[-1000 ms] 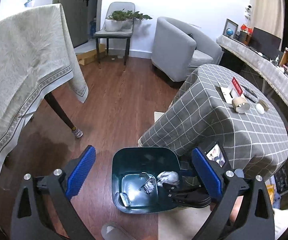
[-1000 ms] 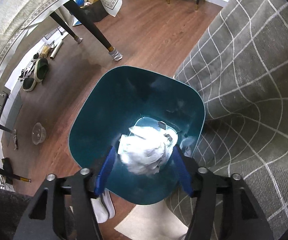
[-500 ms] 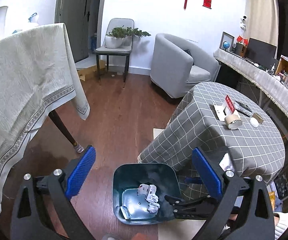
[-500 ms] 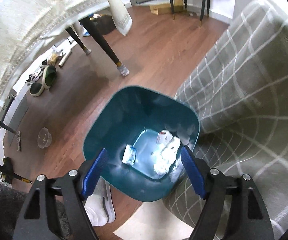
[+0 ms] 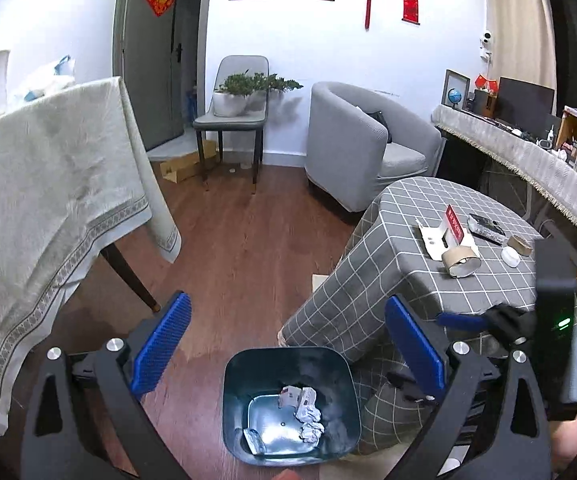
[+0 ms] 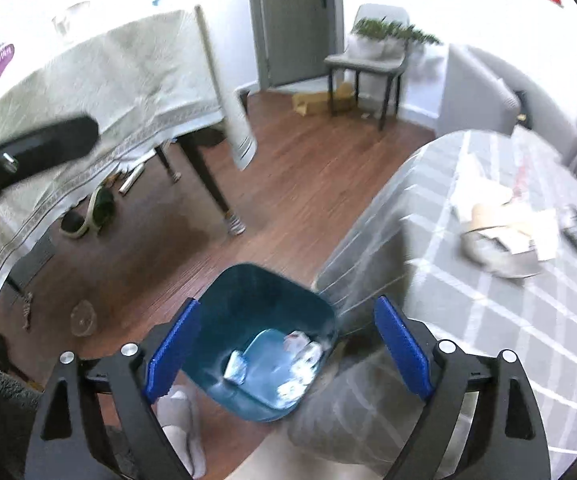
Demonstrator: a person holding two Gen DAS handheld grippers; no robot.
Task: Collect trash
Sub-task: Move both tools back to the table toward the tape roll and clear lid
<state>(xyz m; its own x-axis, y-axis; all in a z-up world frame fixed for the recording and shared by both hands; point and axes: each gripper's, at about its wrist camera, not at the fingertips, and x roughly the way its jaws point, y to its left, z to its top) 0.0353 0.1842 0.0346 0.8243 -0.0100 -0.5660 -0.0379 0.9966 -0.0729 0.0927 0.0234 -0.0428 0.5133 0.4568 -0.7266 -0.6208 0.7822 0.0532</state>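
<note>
A teal trash bin stands on the wood floor against the grey checked table; it also shows in the right wrist view. Crumpled white paper and a wrapper lie inside it. My left gripper is open and empty, high above the bin. My right gripper is open and empty above the bin. On the table lie a cardboard tape roll, a torn white box, a remote and a small white lid.
A table with a cream cloth stands at the left, its dark leg on the floor. A grey armchair and a chair with a plant stand at the back. Slippers lie under the cream table.
My right gripper opened and dropped the crumpled white paper into the bin. Both grippers then rose and tilted up, away from the bin.
</note>
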